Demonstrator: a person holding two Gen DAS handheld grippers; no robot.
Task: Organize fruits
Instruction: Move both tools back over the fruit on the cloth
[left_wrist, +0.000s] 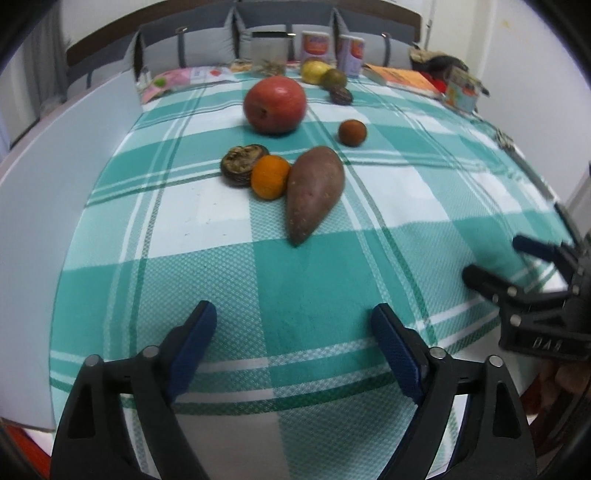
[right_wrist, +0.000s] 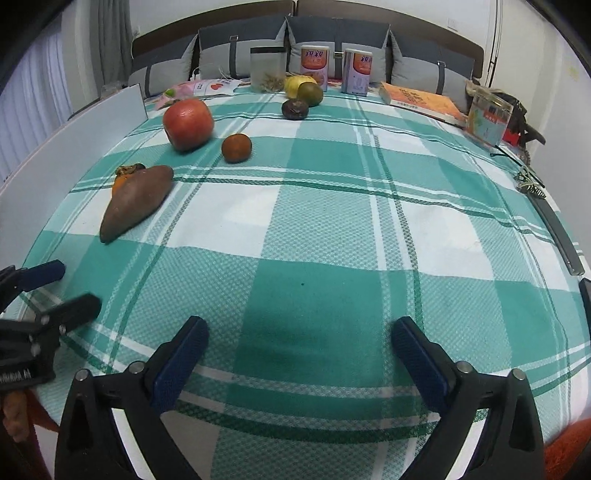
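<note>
Both tongs (left_wrist: 293, 350) (right_wrist: 301, 363) gape empty; one sweet potato (left_wrist: 314, 190); one pomegranate (left_wrist: 275, 104).

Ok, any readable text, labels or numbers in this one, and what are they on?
"DAR", uncertain: embossed on the right gripper body.
Left gripper body: embossed letters, blurred.
Two cans: large red characters, blurred.
Orange book: cover print, unreadable.
Clear box: printed insert, too small.
</note>
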